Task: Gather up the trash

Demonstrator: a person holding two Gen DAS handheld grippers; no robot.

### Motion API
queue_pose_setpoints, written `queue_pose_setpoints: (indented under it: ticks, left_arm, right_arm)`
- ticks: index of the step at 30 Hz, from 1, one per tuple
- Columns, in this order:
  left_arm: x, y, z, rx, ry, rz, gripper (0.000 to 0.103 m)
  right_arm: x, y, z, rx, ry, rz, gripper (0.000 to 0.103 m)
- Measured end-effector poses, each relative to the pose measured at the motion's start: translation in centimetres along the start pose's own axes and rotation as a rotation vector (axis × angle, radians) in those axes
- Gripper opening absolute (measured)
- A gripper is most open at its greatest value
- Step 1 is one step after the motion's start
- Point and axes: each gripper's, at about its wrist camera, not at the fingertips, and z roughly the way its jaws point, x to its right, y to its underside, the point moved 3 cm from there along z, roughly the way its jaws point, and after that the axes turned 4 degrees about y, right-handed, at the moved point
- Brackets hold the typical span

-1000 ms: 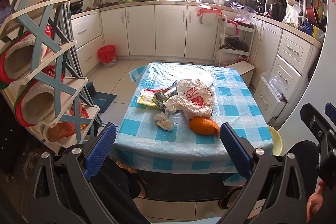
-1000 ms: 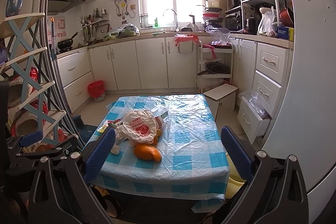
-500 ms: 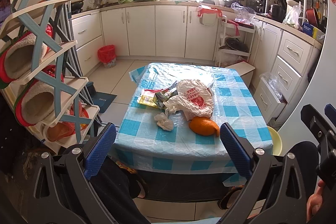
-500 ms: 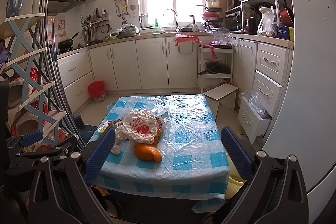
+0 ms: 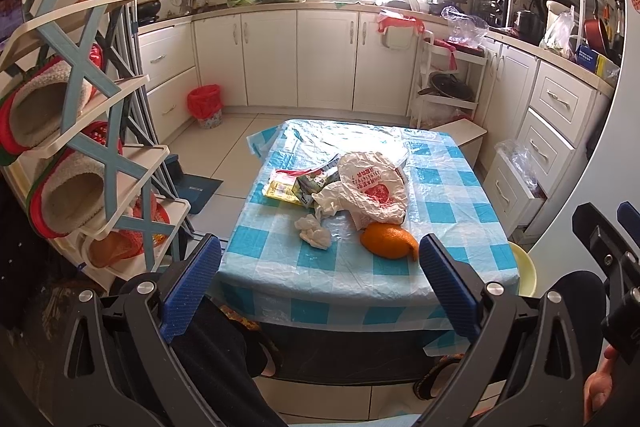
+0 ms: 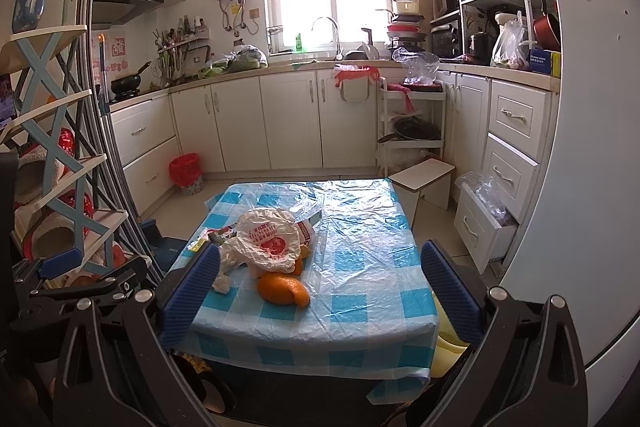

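A low table (image 5: 448, 195) with a blue checked cover carries trash: a crumpled white plastic bag with red print (image 5: 372, 187), an orange peel (image 5: 388, 246), a crumpled tissue (image 5: 314, 231) and yellow and green wrappers (image 5: 296, 187). The same bag (image 6: 268, 241) and peel (image 6: 282, 289) show in the right wrist view. My left gripper (image 5: 320, 287) is open and empty, short of the table's near edge. My right gripper (image 6: 320, 295) is open and empty, also short of the near edge.
A red-lined trash bin (image 5: 205, 105) stands on the floor by the far left cabinets. A shoe rack (image 5: 80, 147) stands close on the left. A white stool (image 6: 424, 181) and an open drawer (image 6: 486, 223) are on the right. A yellow basin (image 5: 524, 273) sits beside the table.
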Motion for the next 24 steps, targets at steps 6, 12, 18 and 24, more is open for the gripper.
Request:
queue_pose_setpoints:
  ticks: [6, 12, 18, 24]
  left_arm:
    - [-0.03, -0.01, -0.02, 0.000, 0.001, -0.002, 0.095]
    - [-0.16, 0.02, -0.02, 0.000, 0.001, -0.002, 0.095]
    - [-0.12, -0.01, -0.03, 0.000, 0.001, -0.002, 0.095]
    - [-0.24, 0.02, -0.01, 0.002, -0.002, -0.002, 0.095]
  right_arm:
    - [0.08, 0.03, -0.11, 0.002, 0.000, 0.000, 0.097]
    - [-0.18, 0.03, -0.28, 0.006, -0.001, 0.001, 0.097]
    - [-0.25, 0.03, -0.30, 0.006, -0.001, 0.000, 0.097]
    - [-0.28, -0.02, -0.30, 0.012, -0.006, -0.001, 0.097]
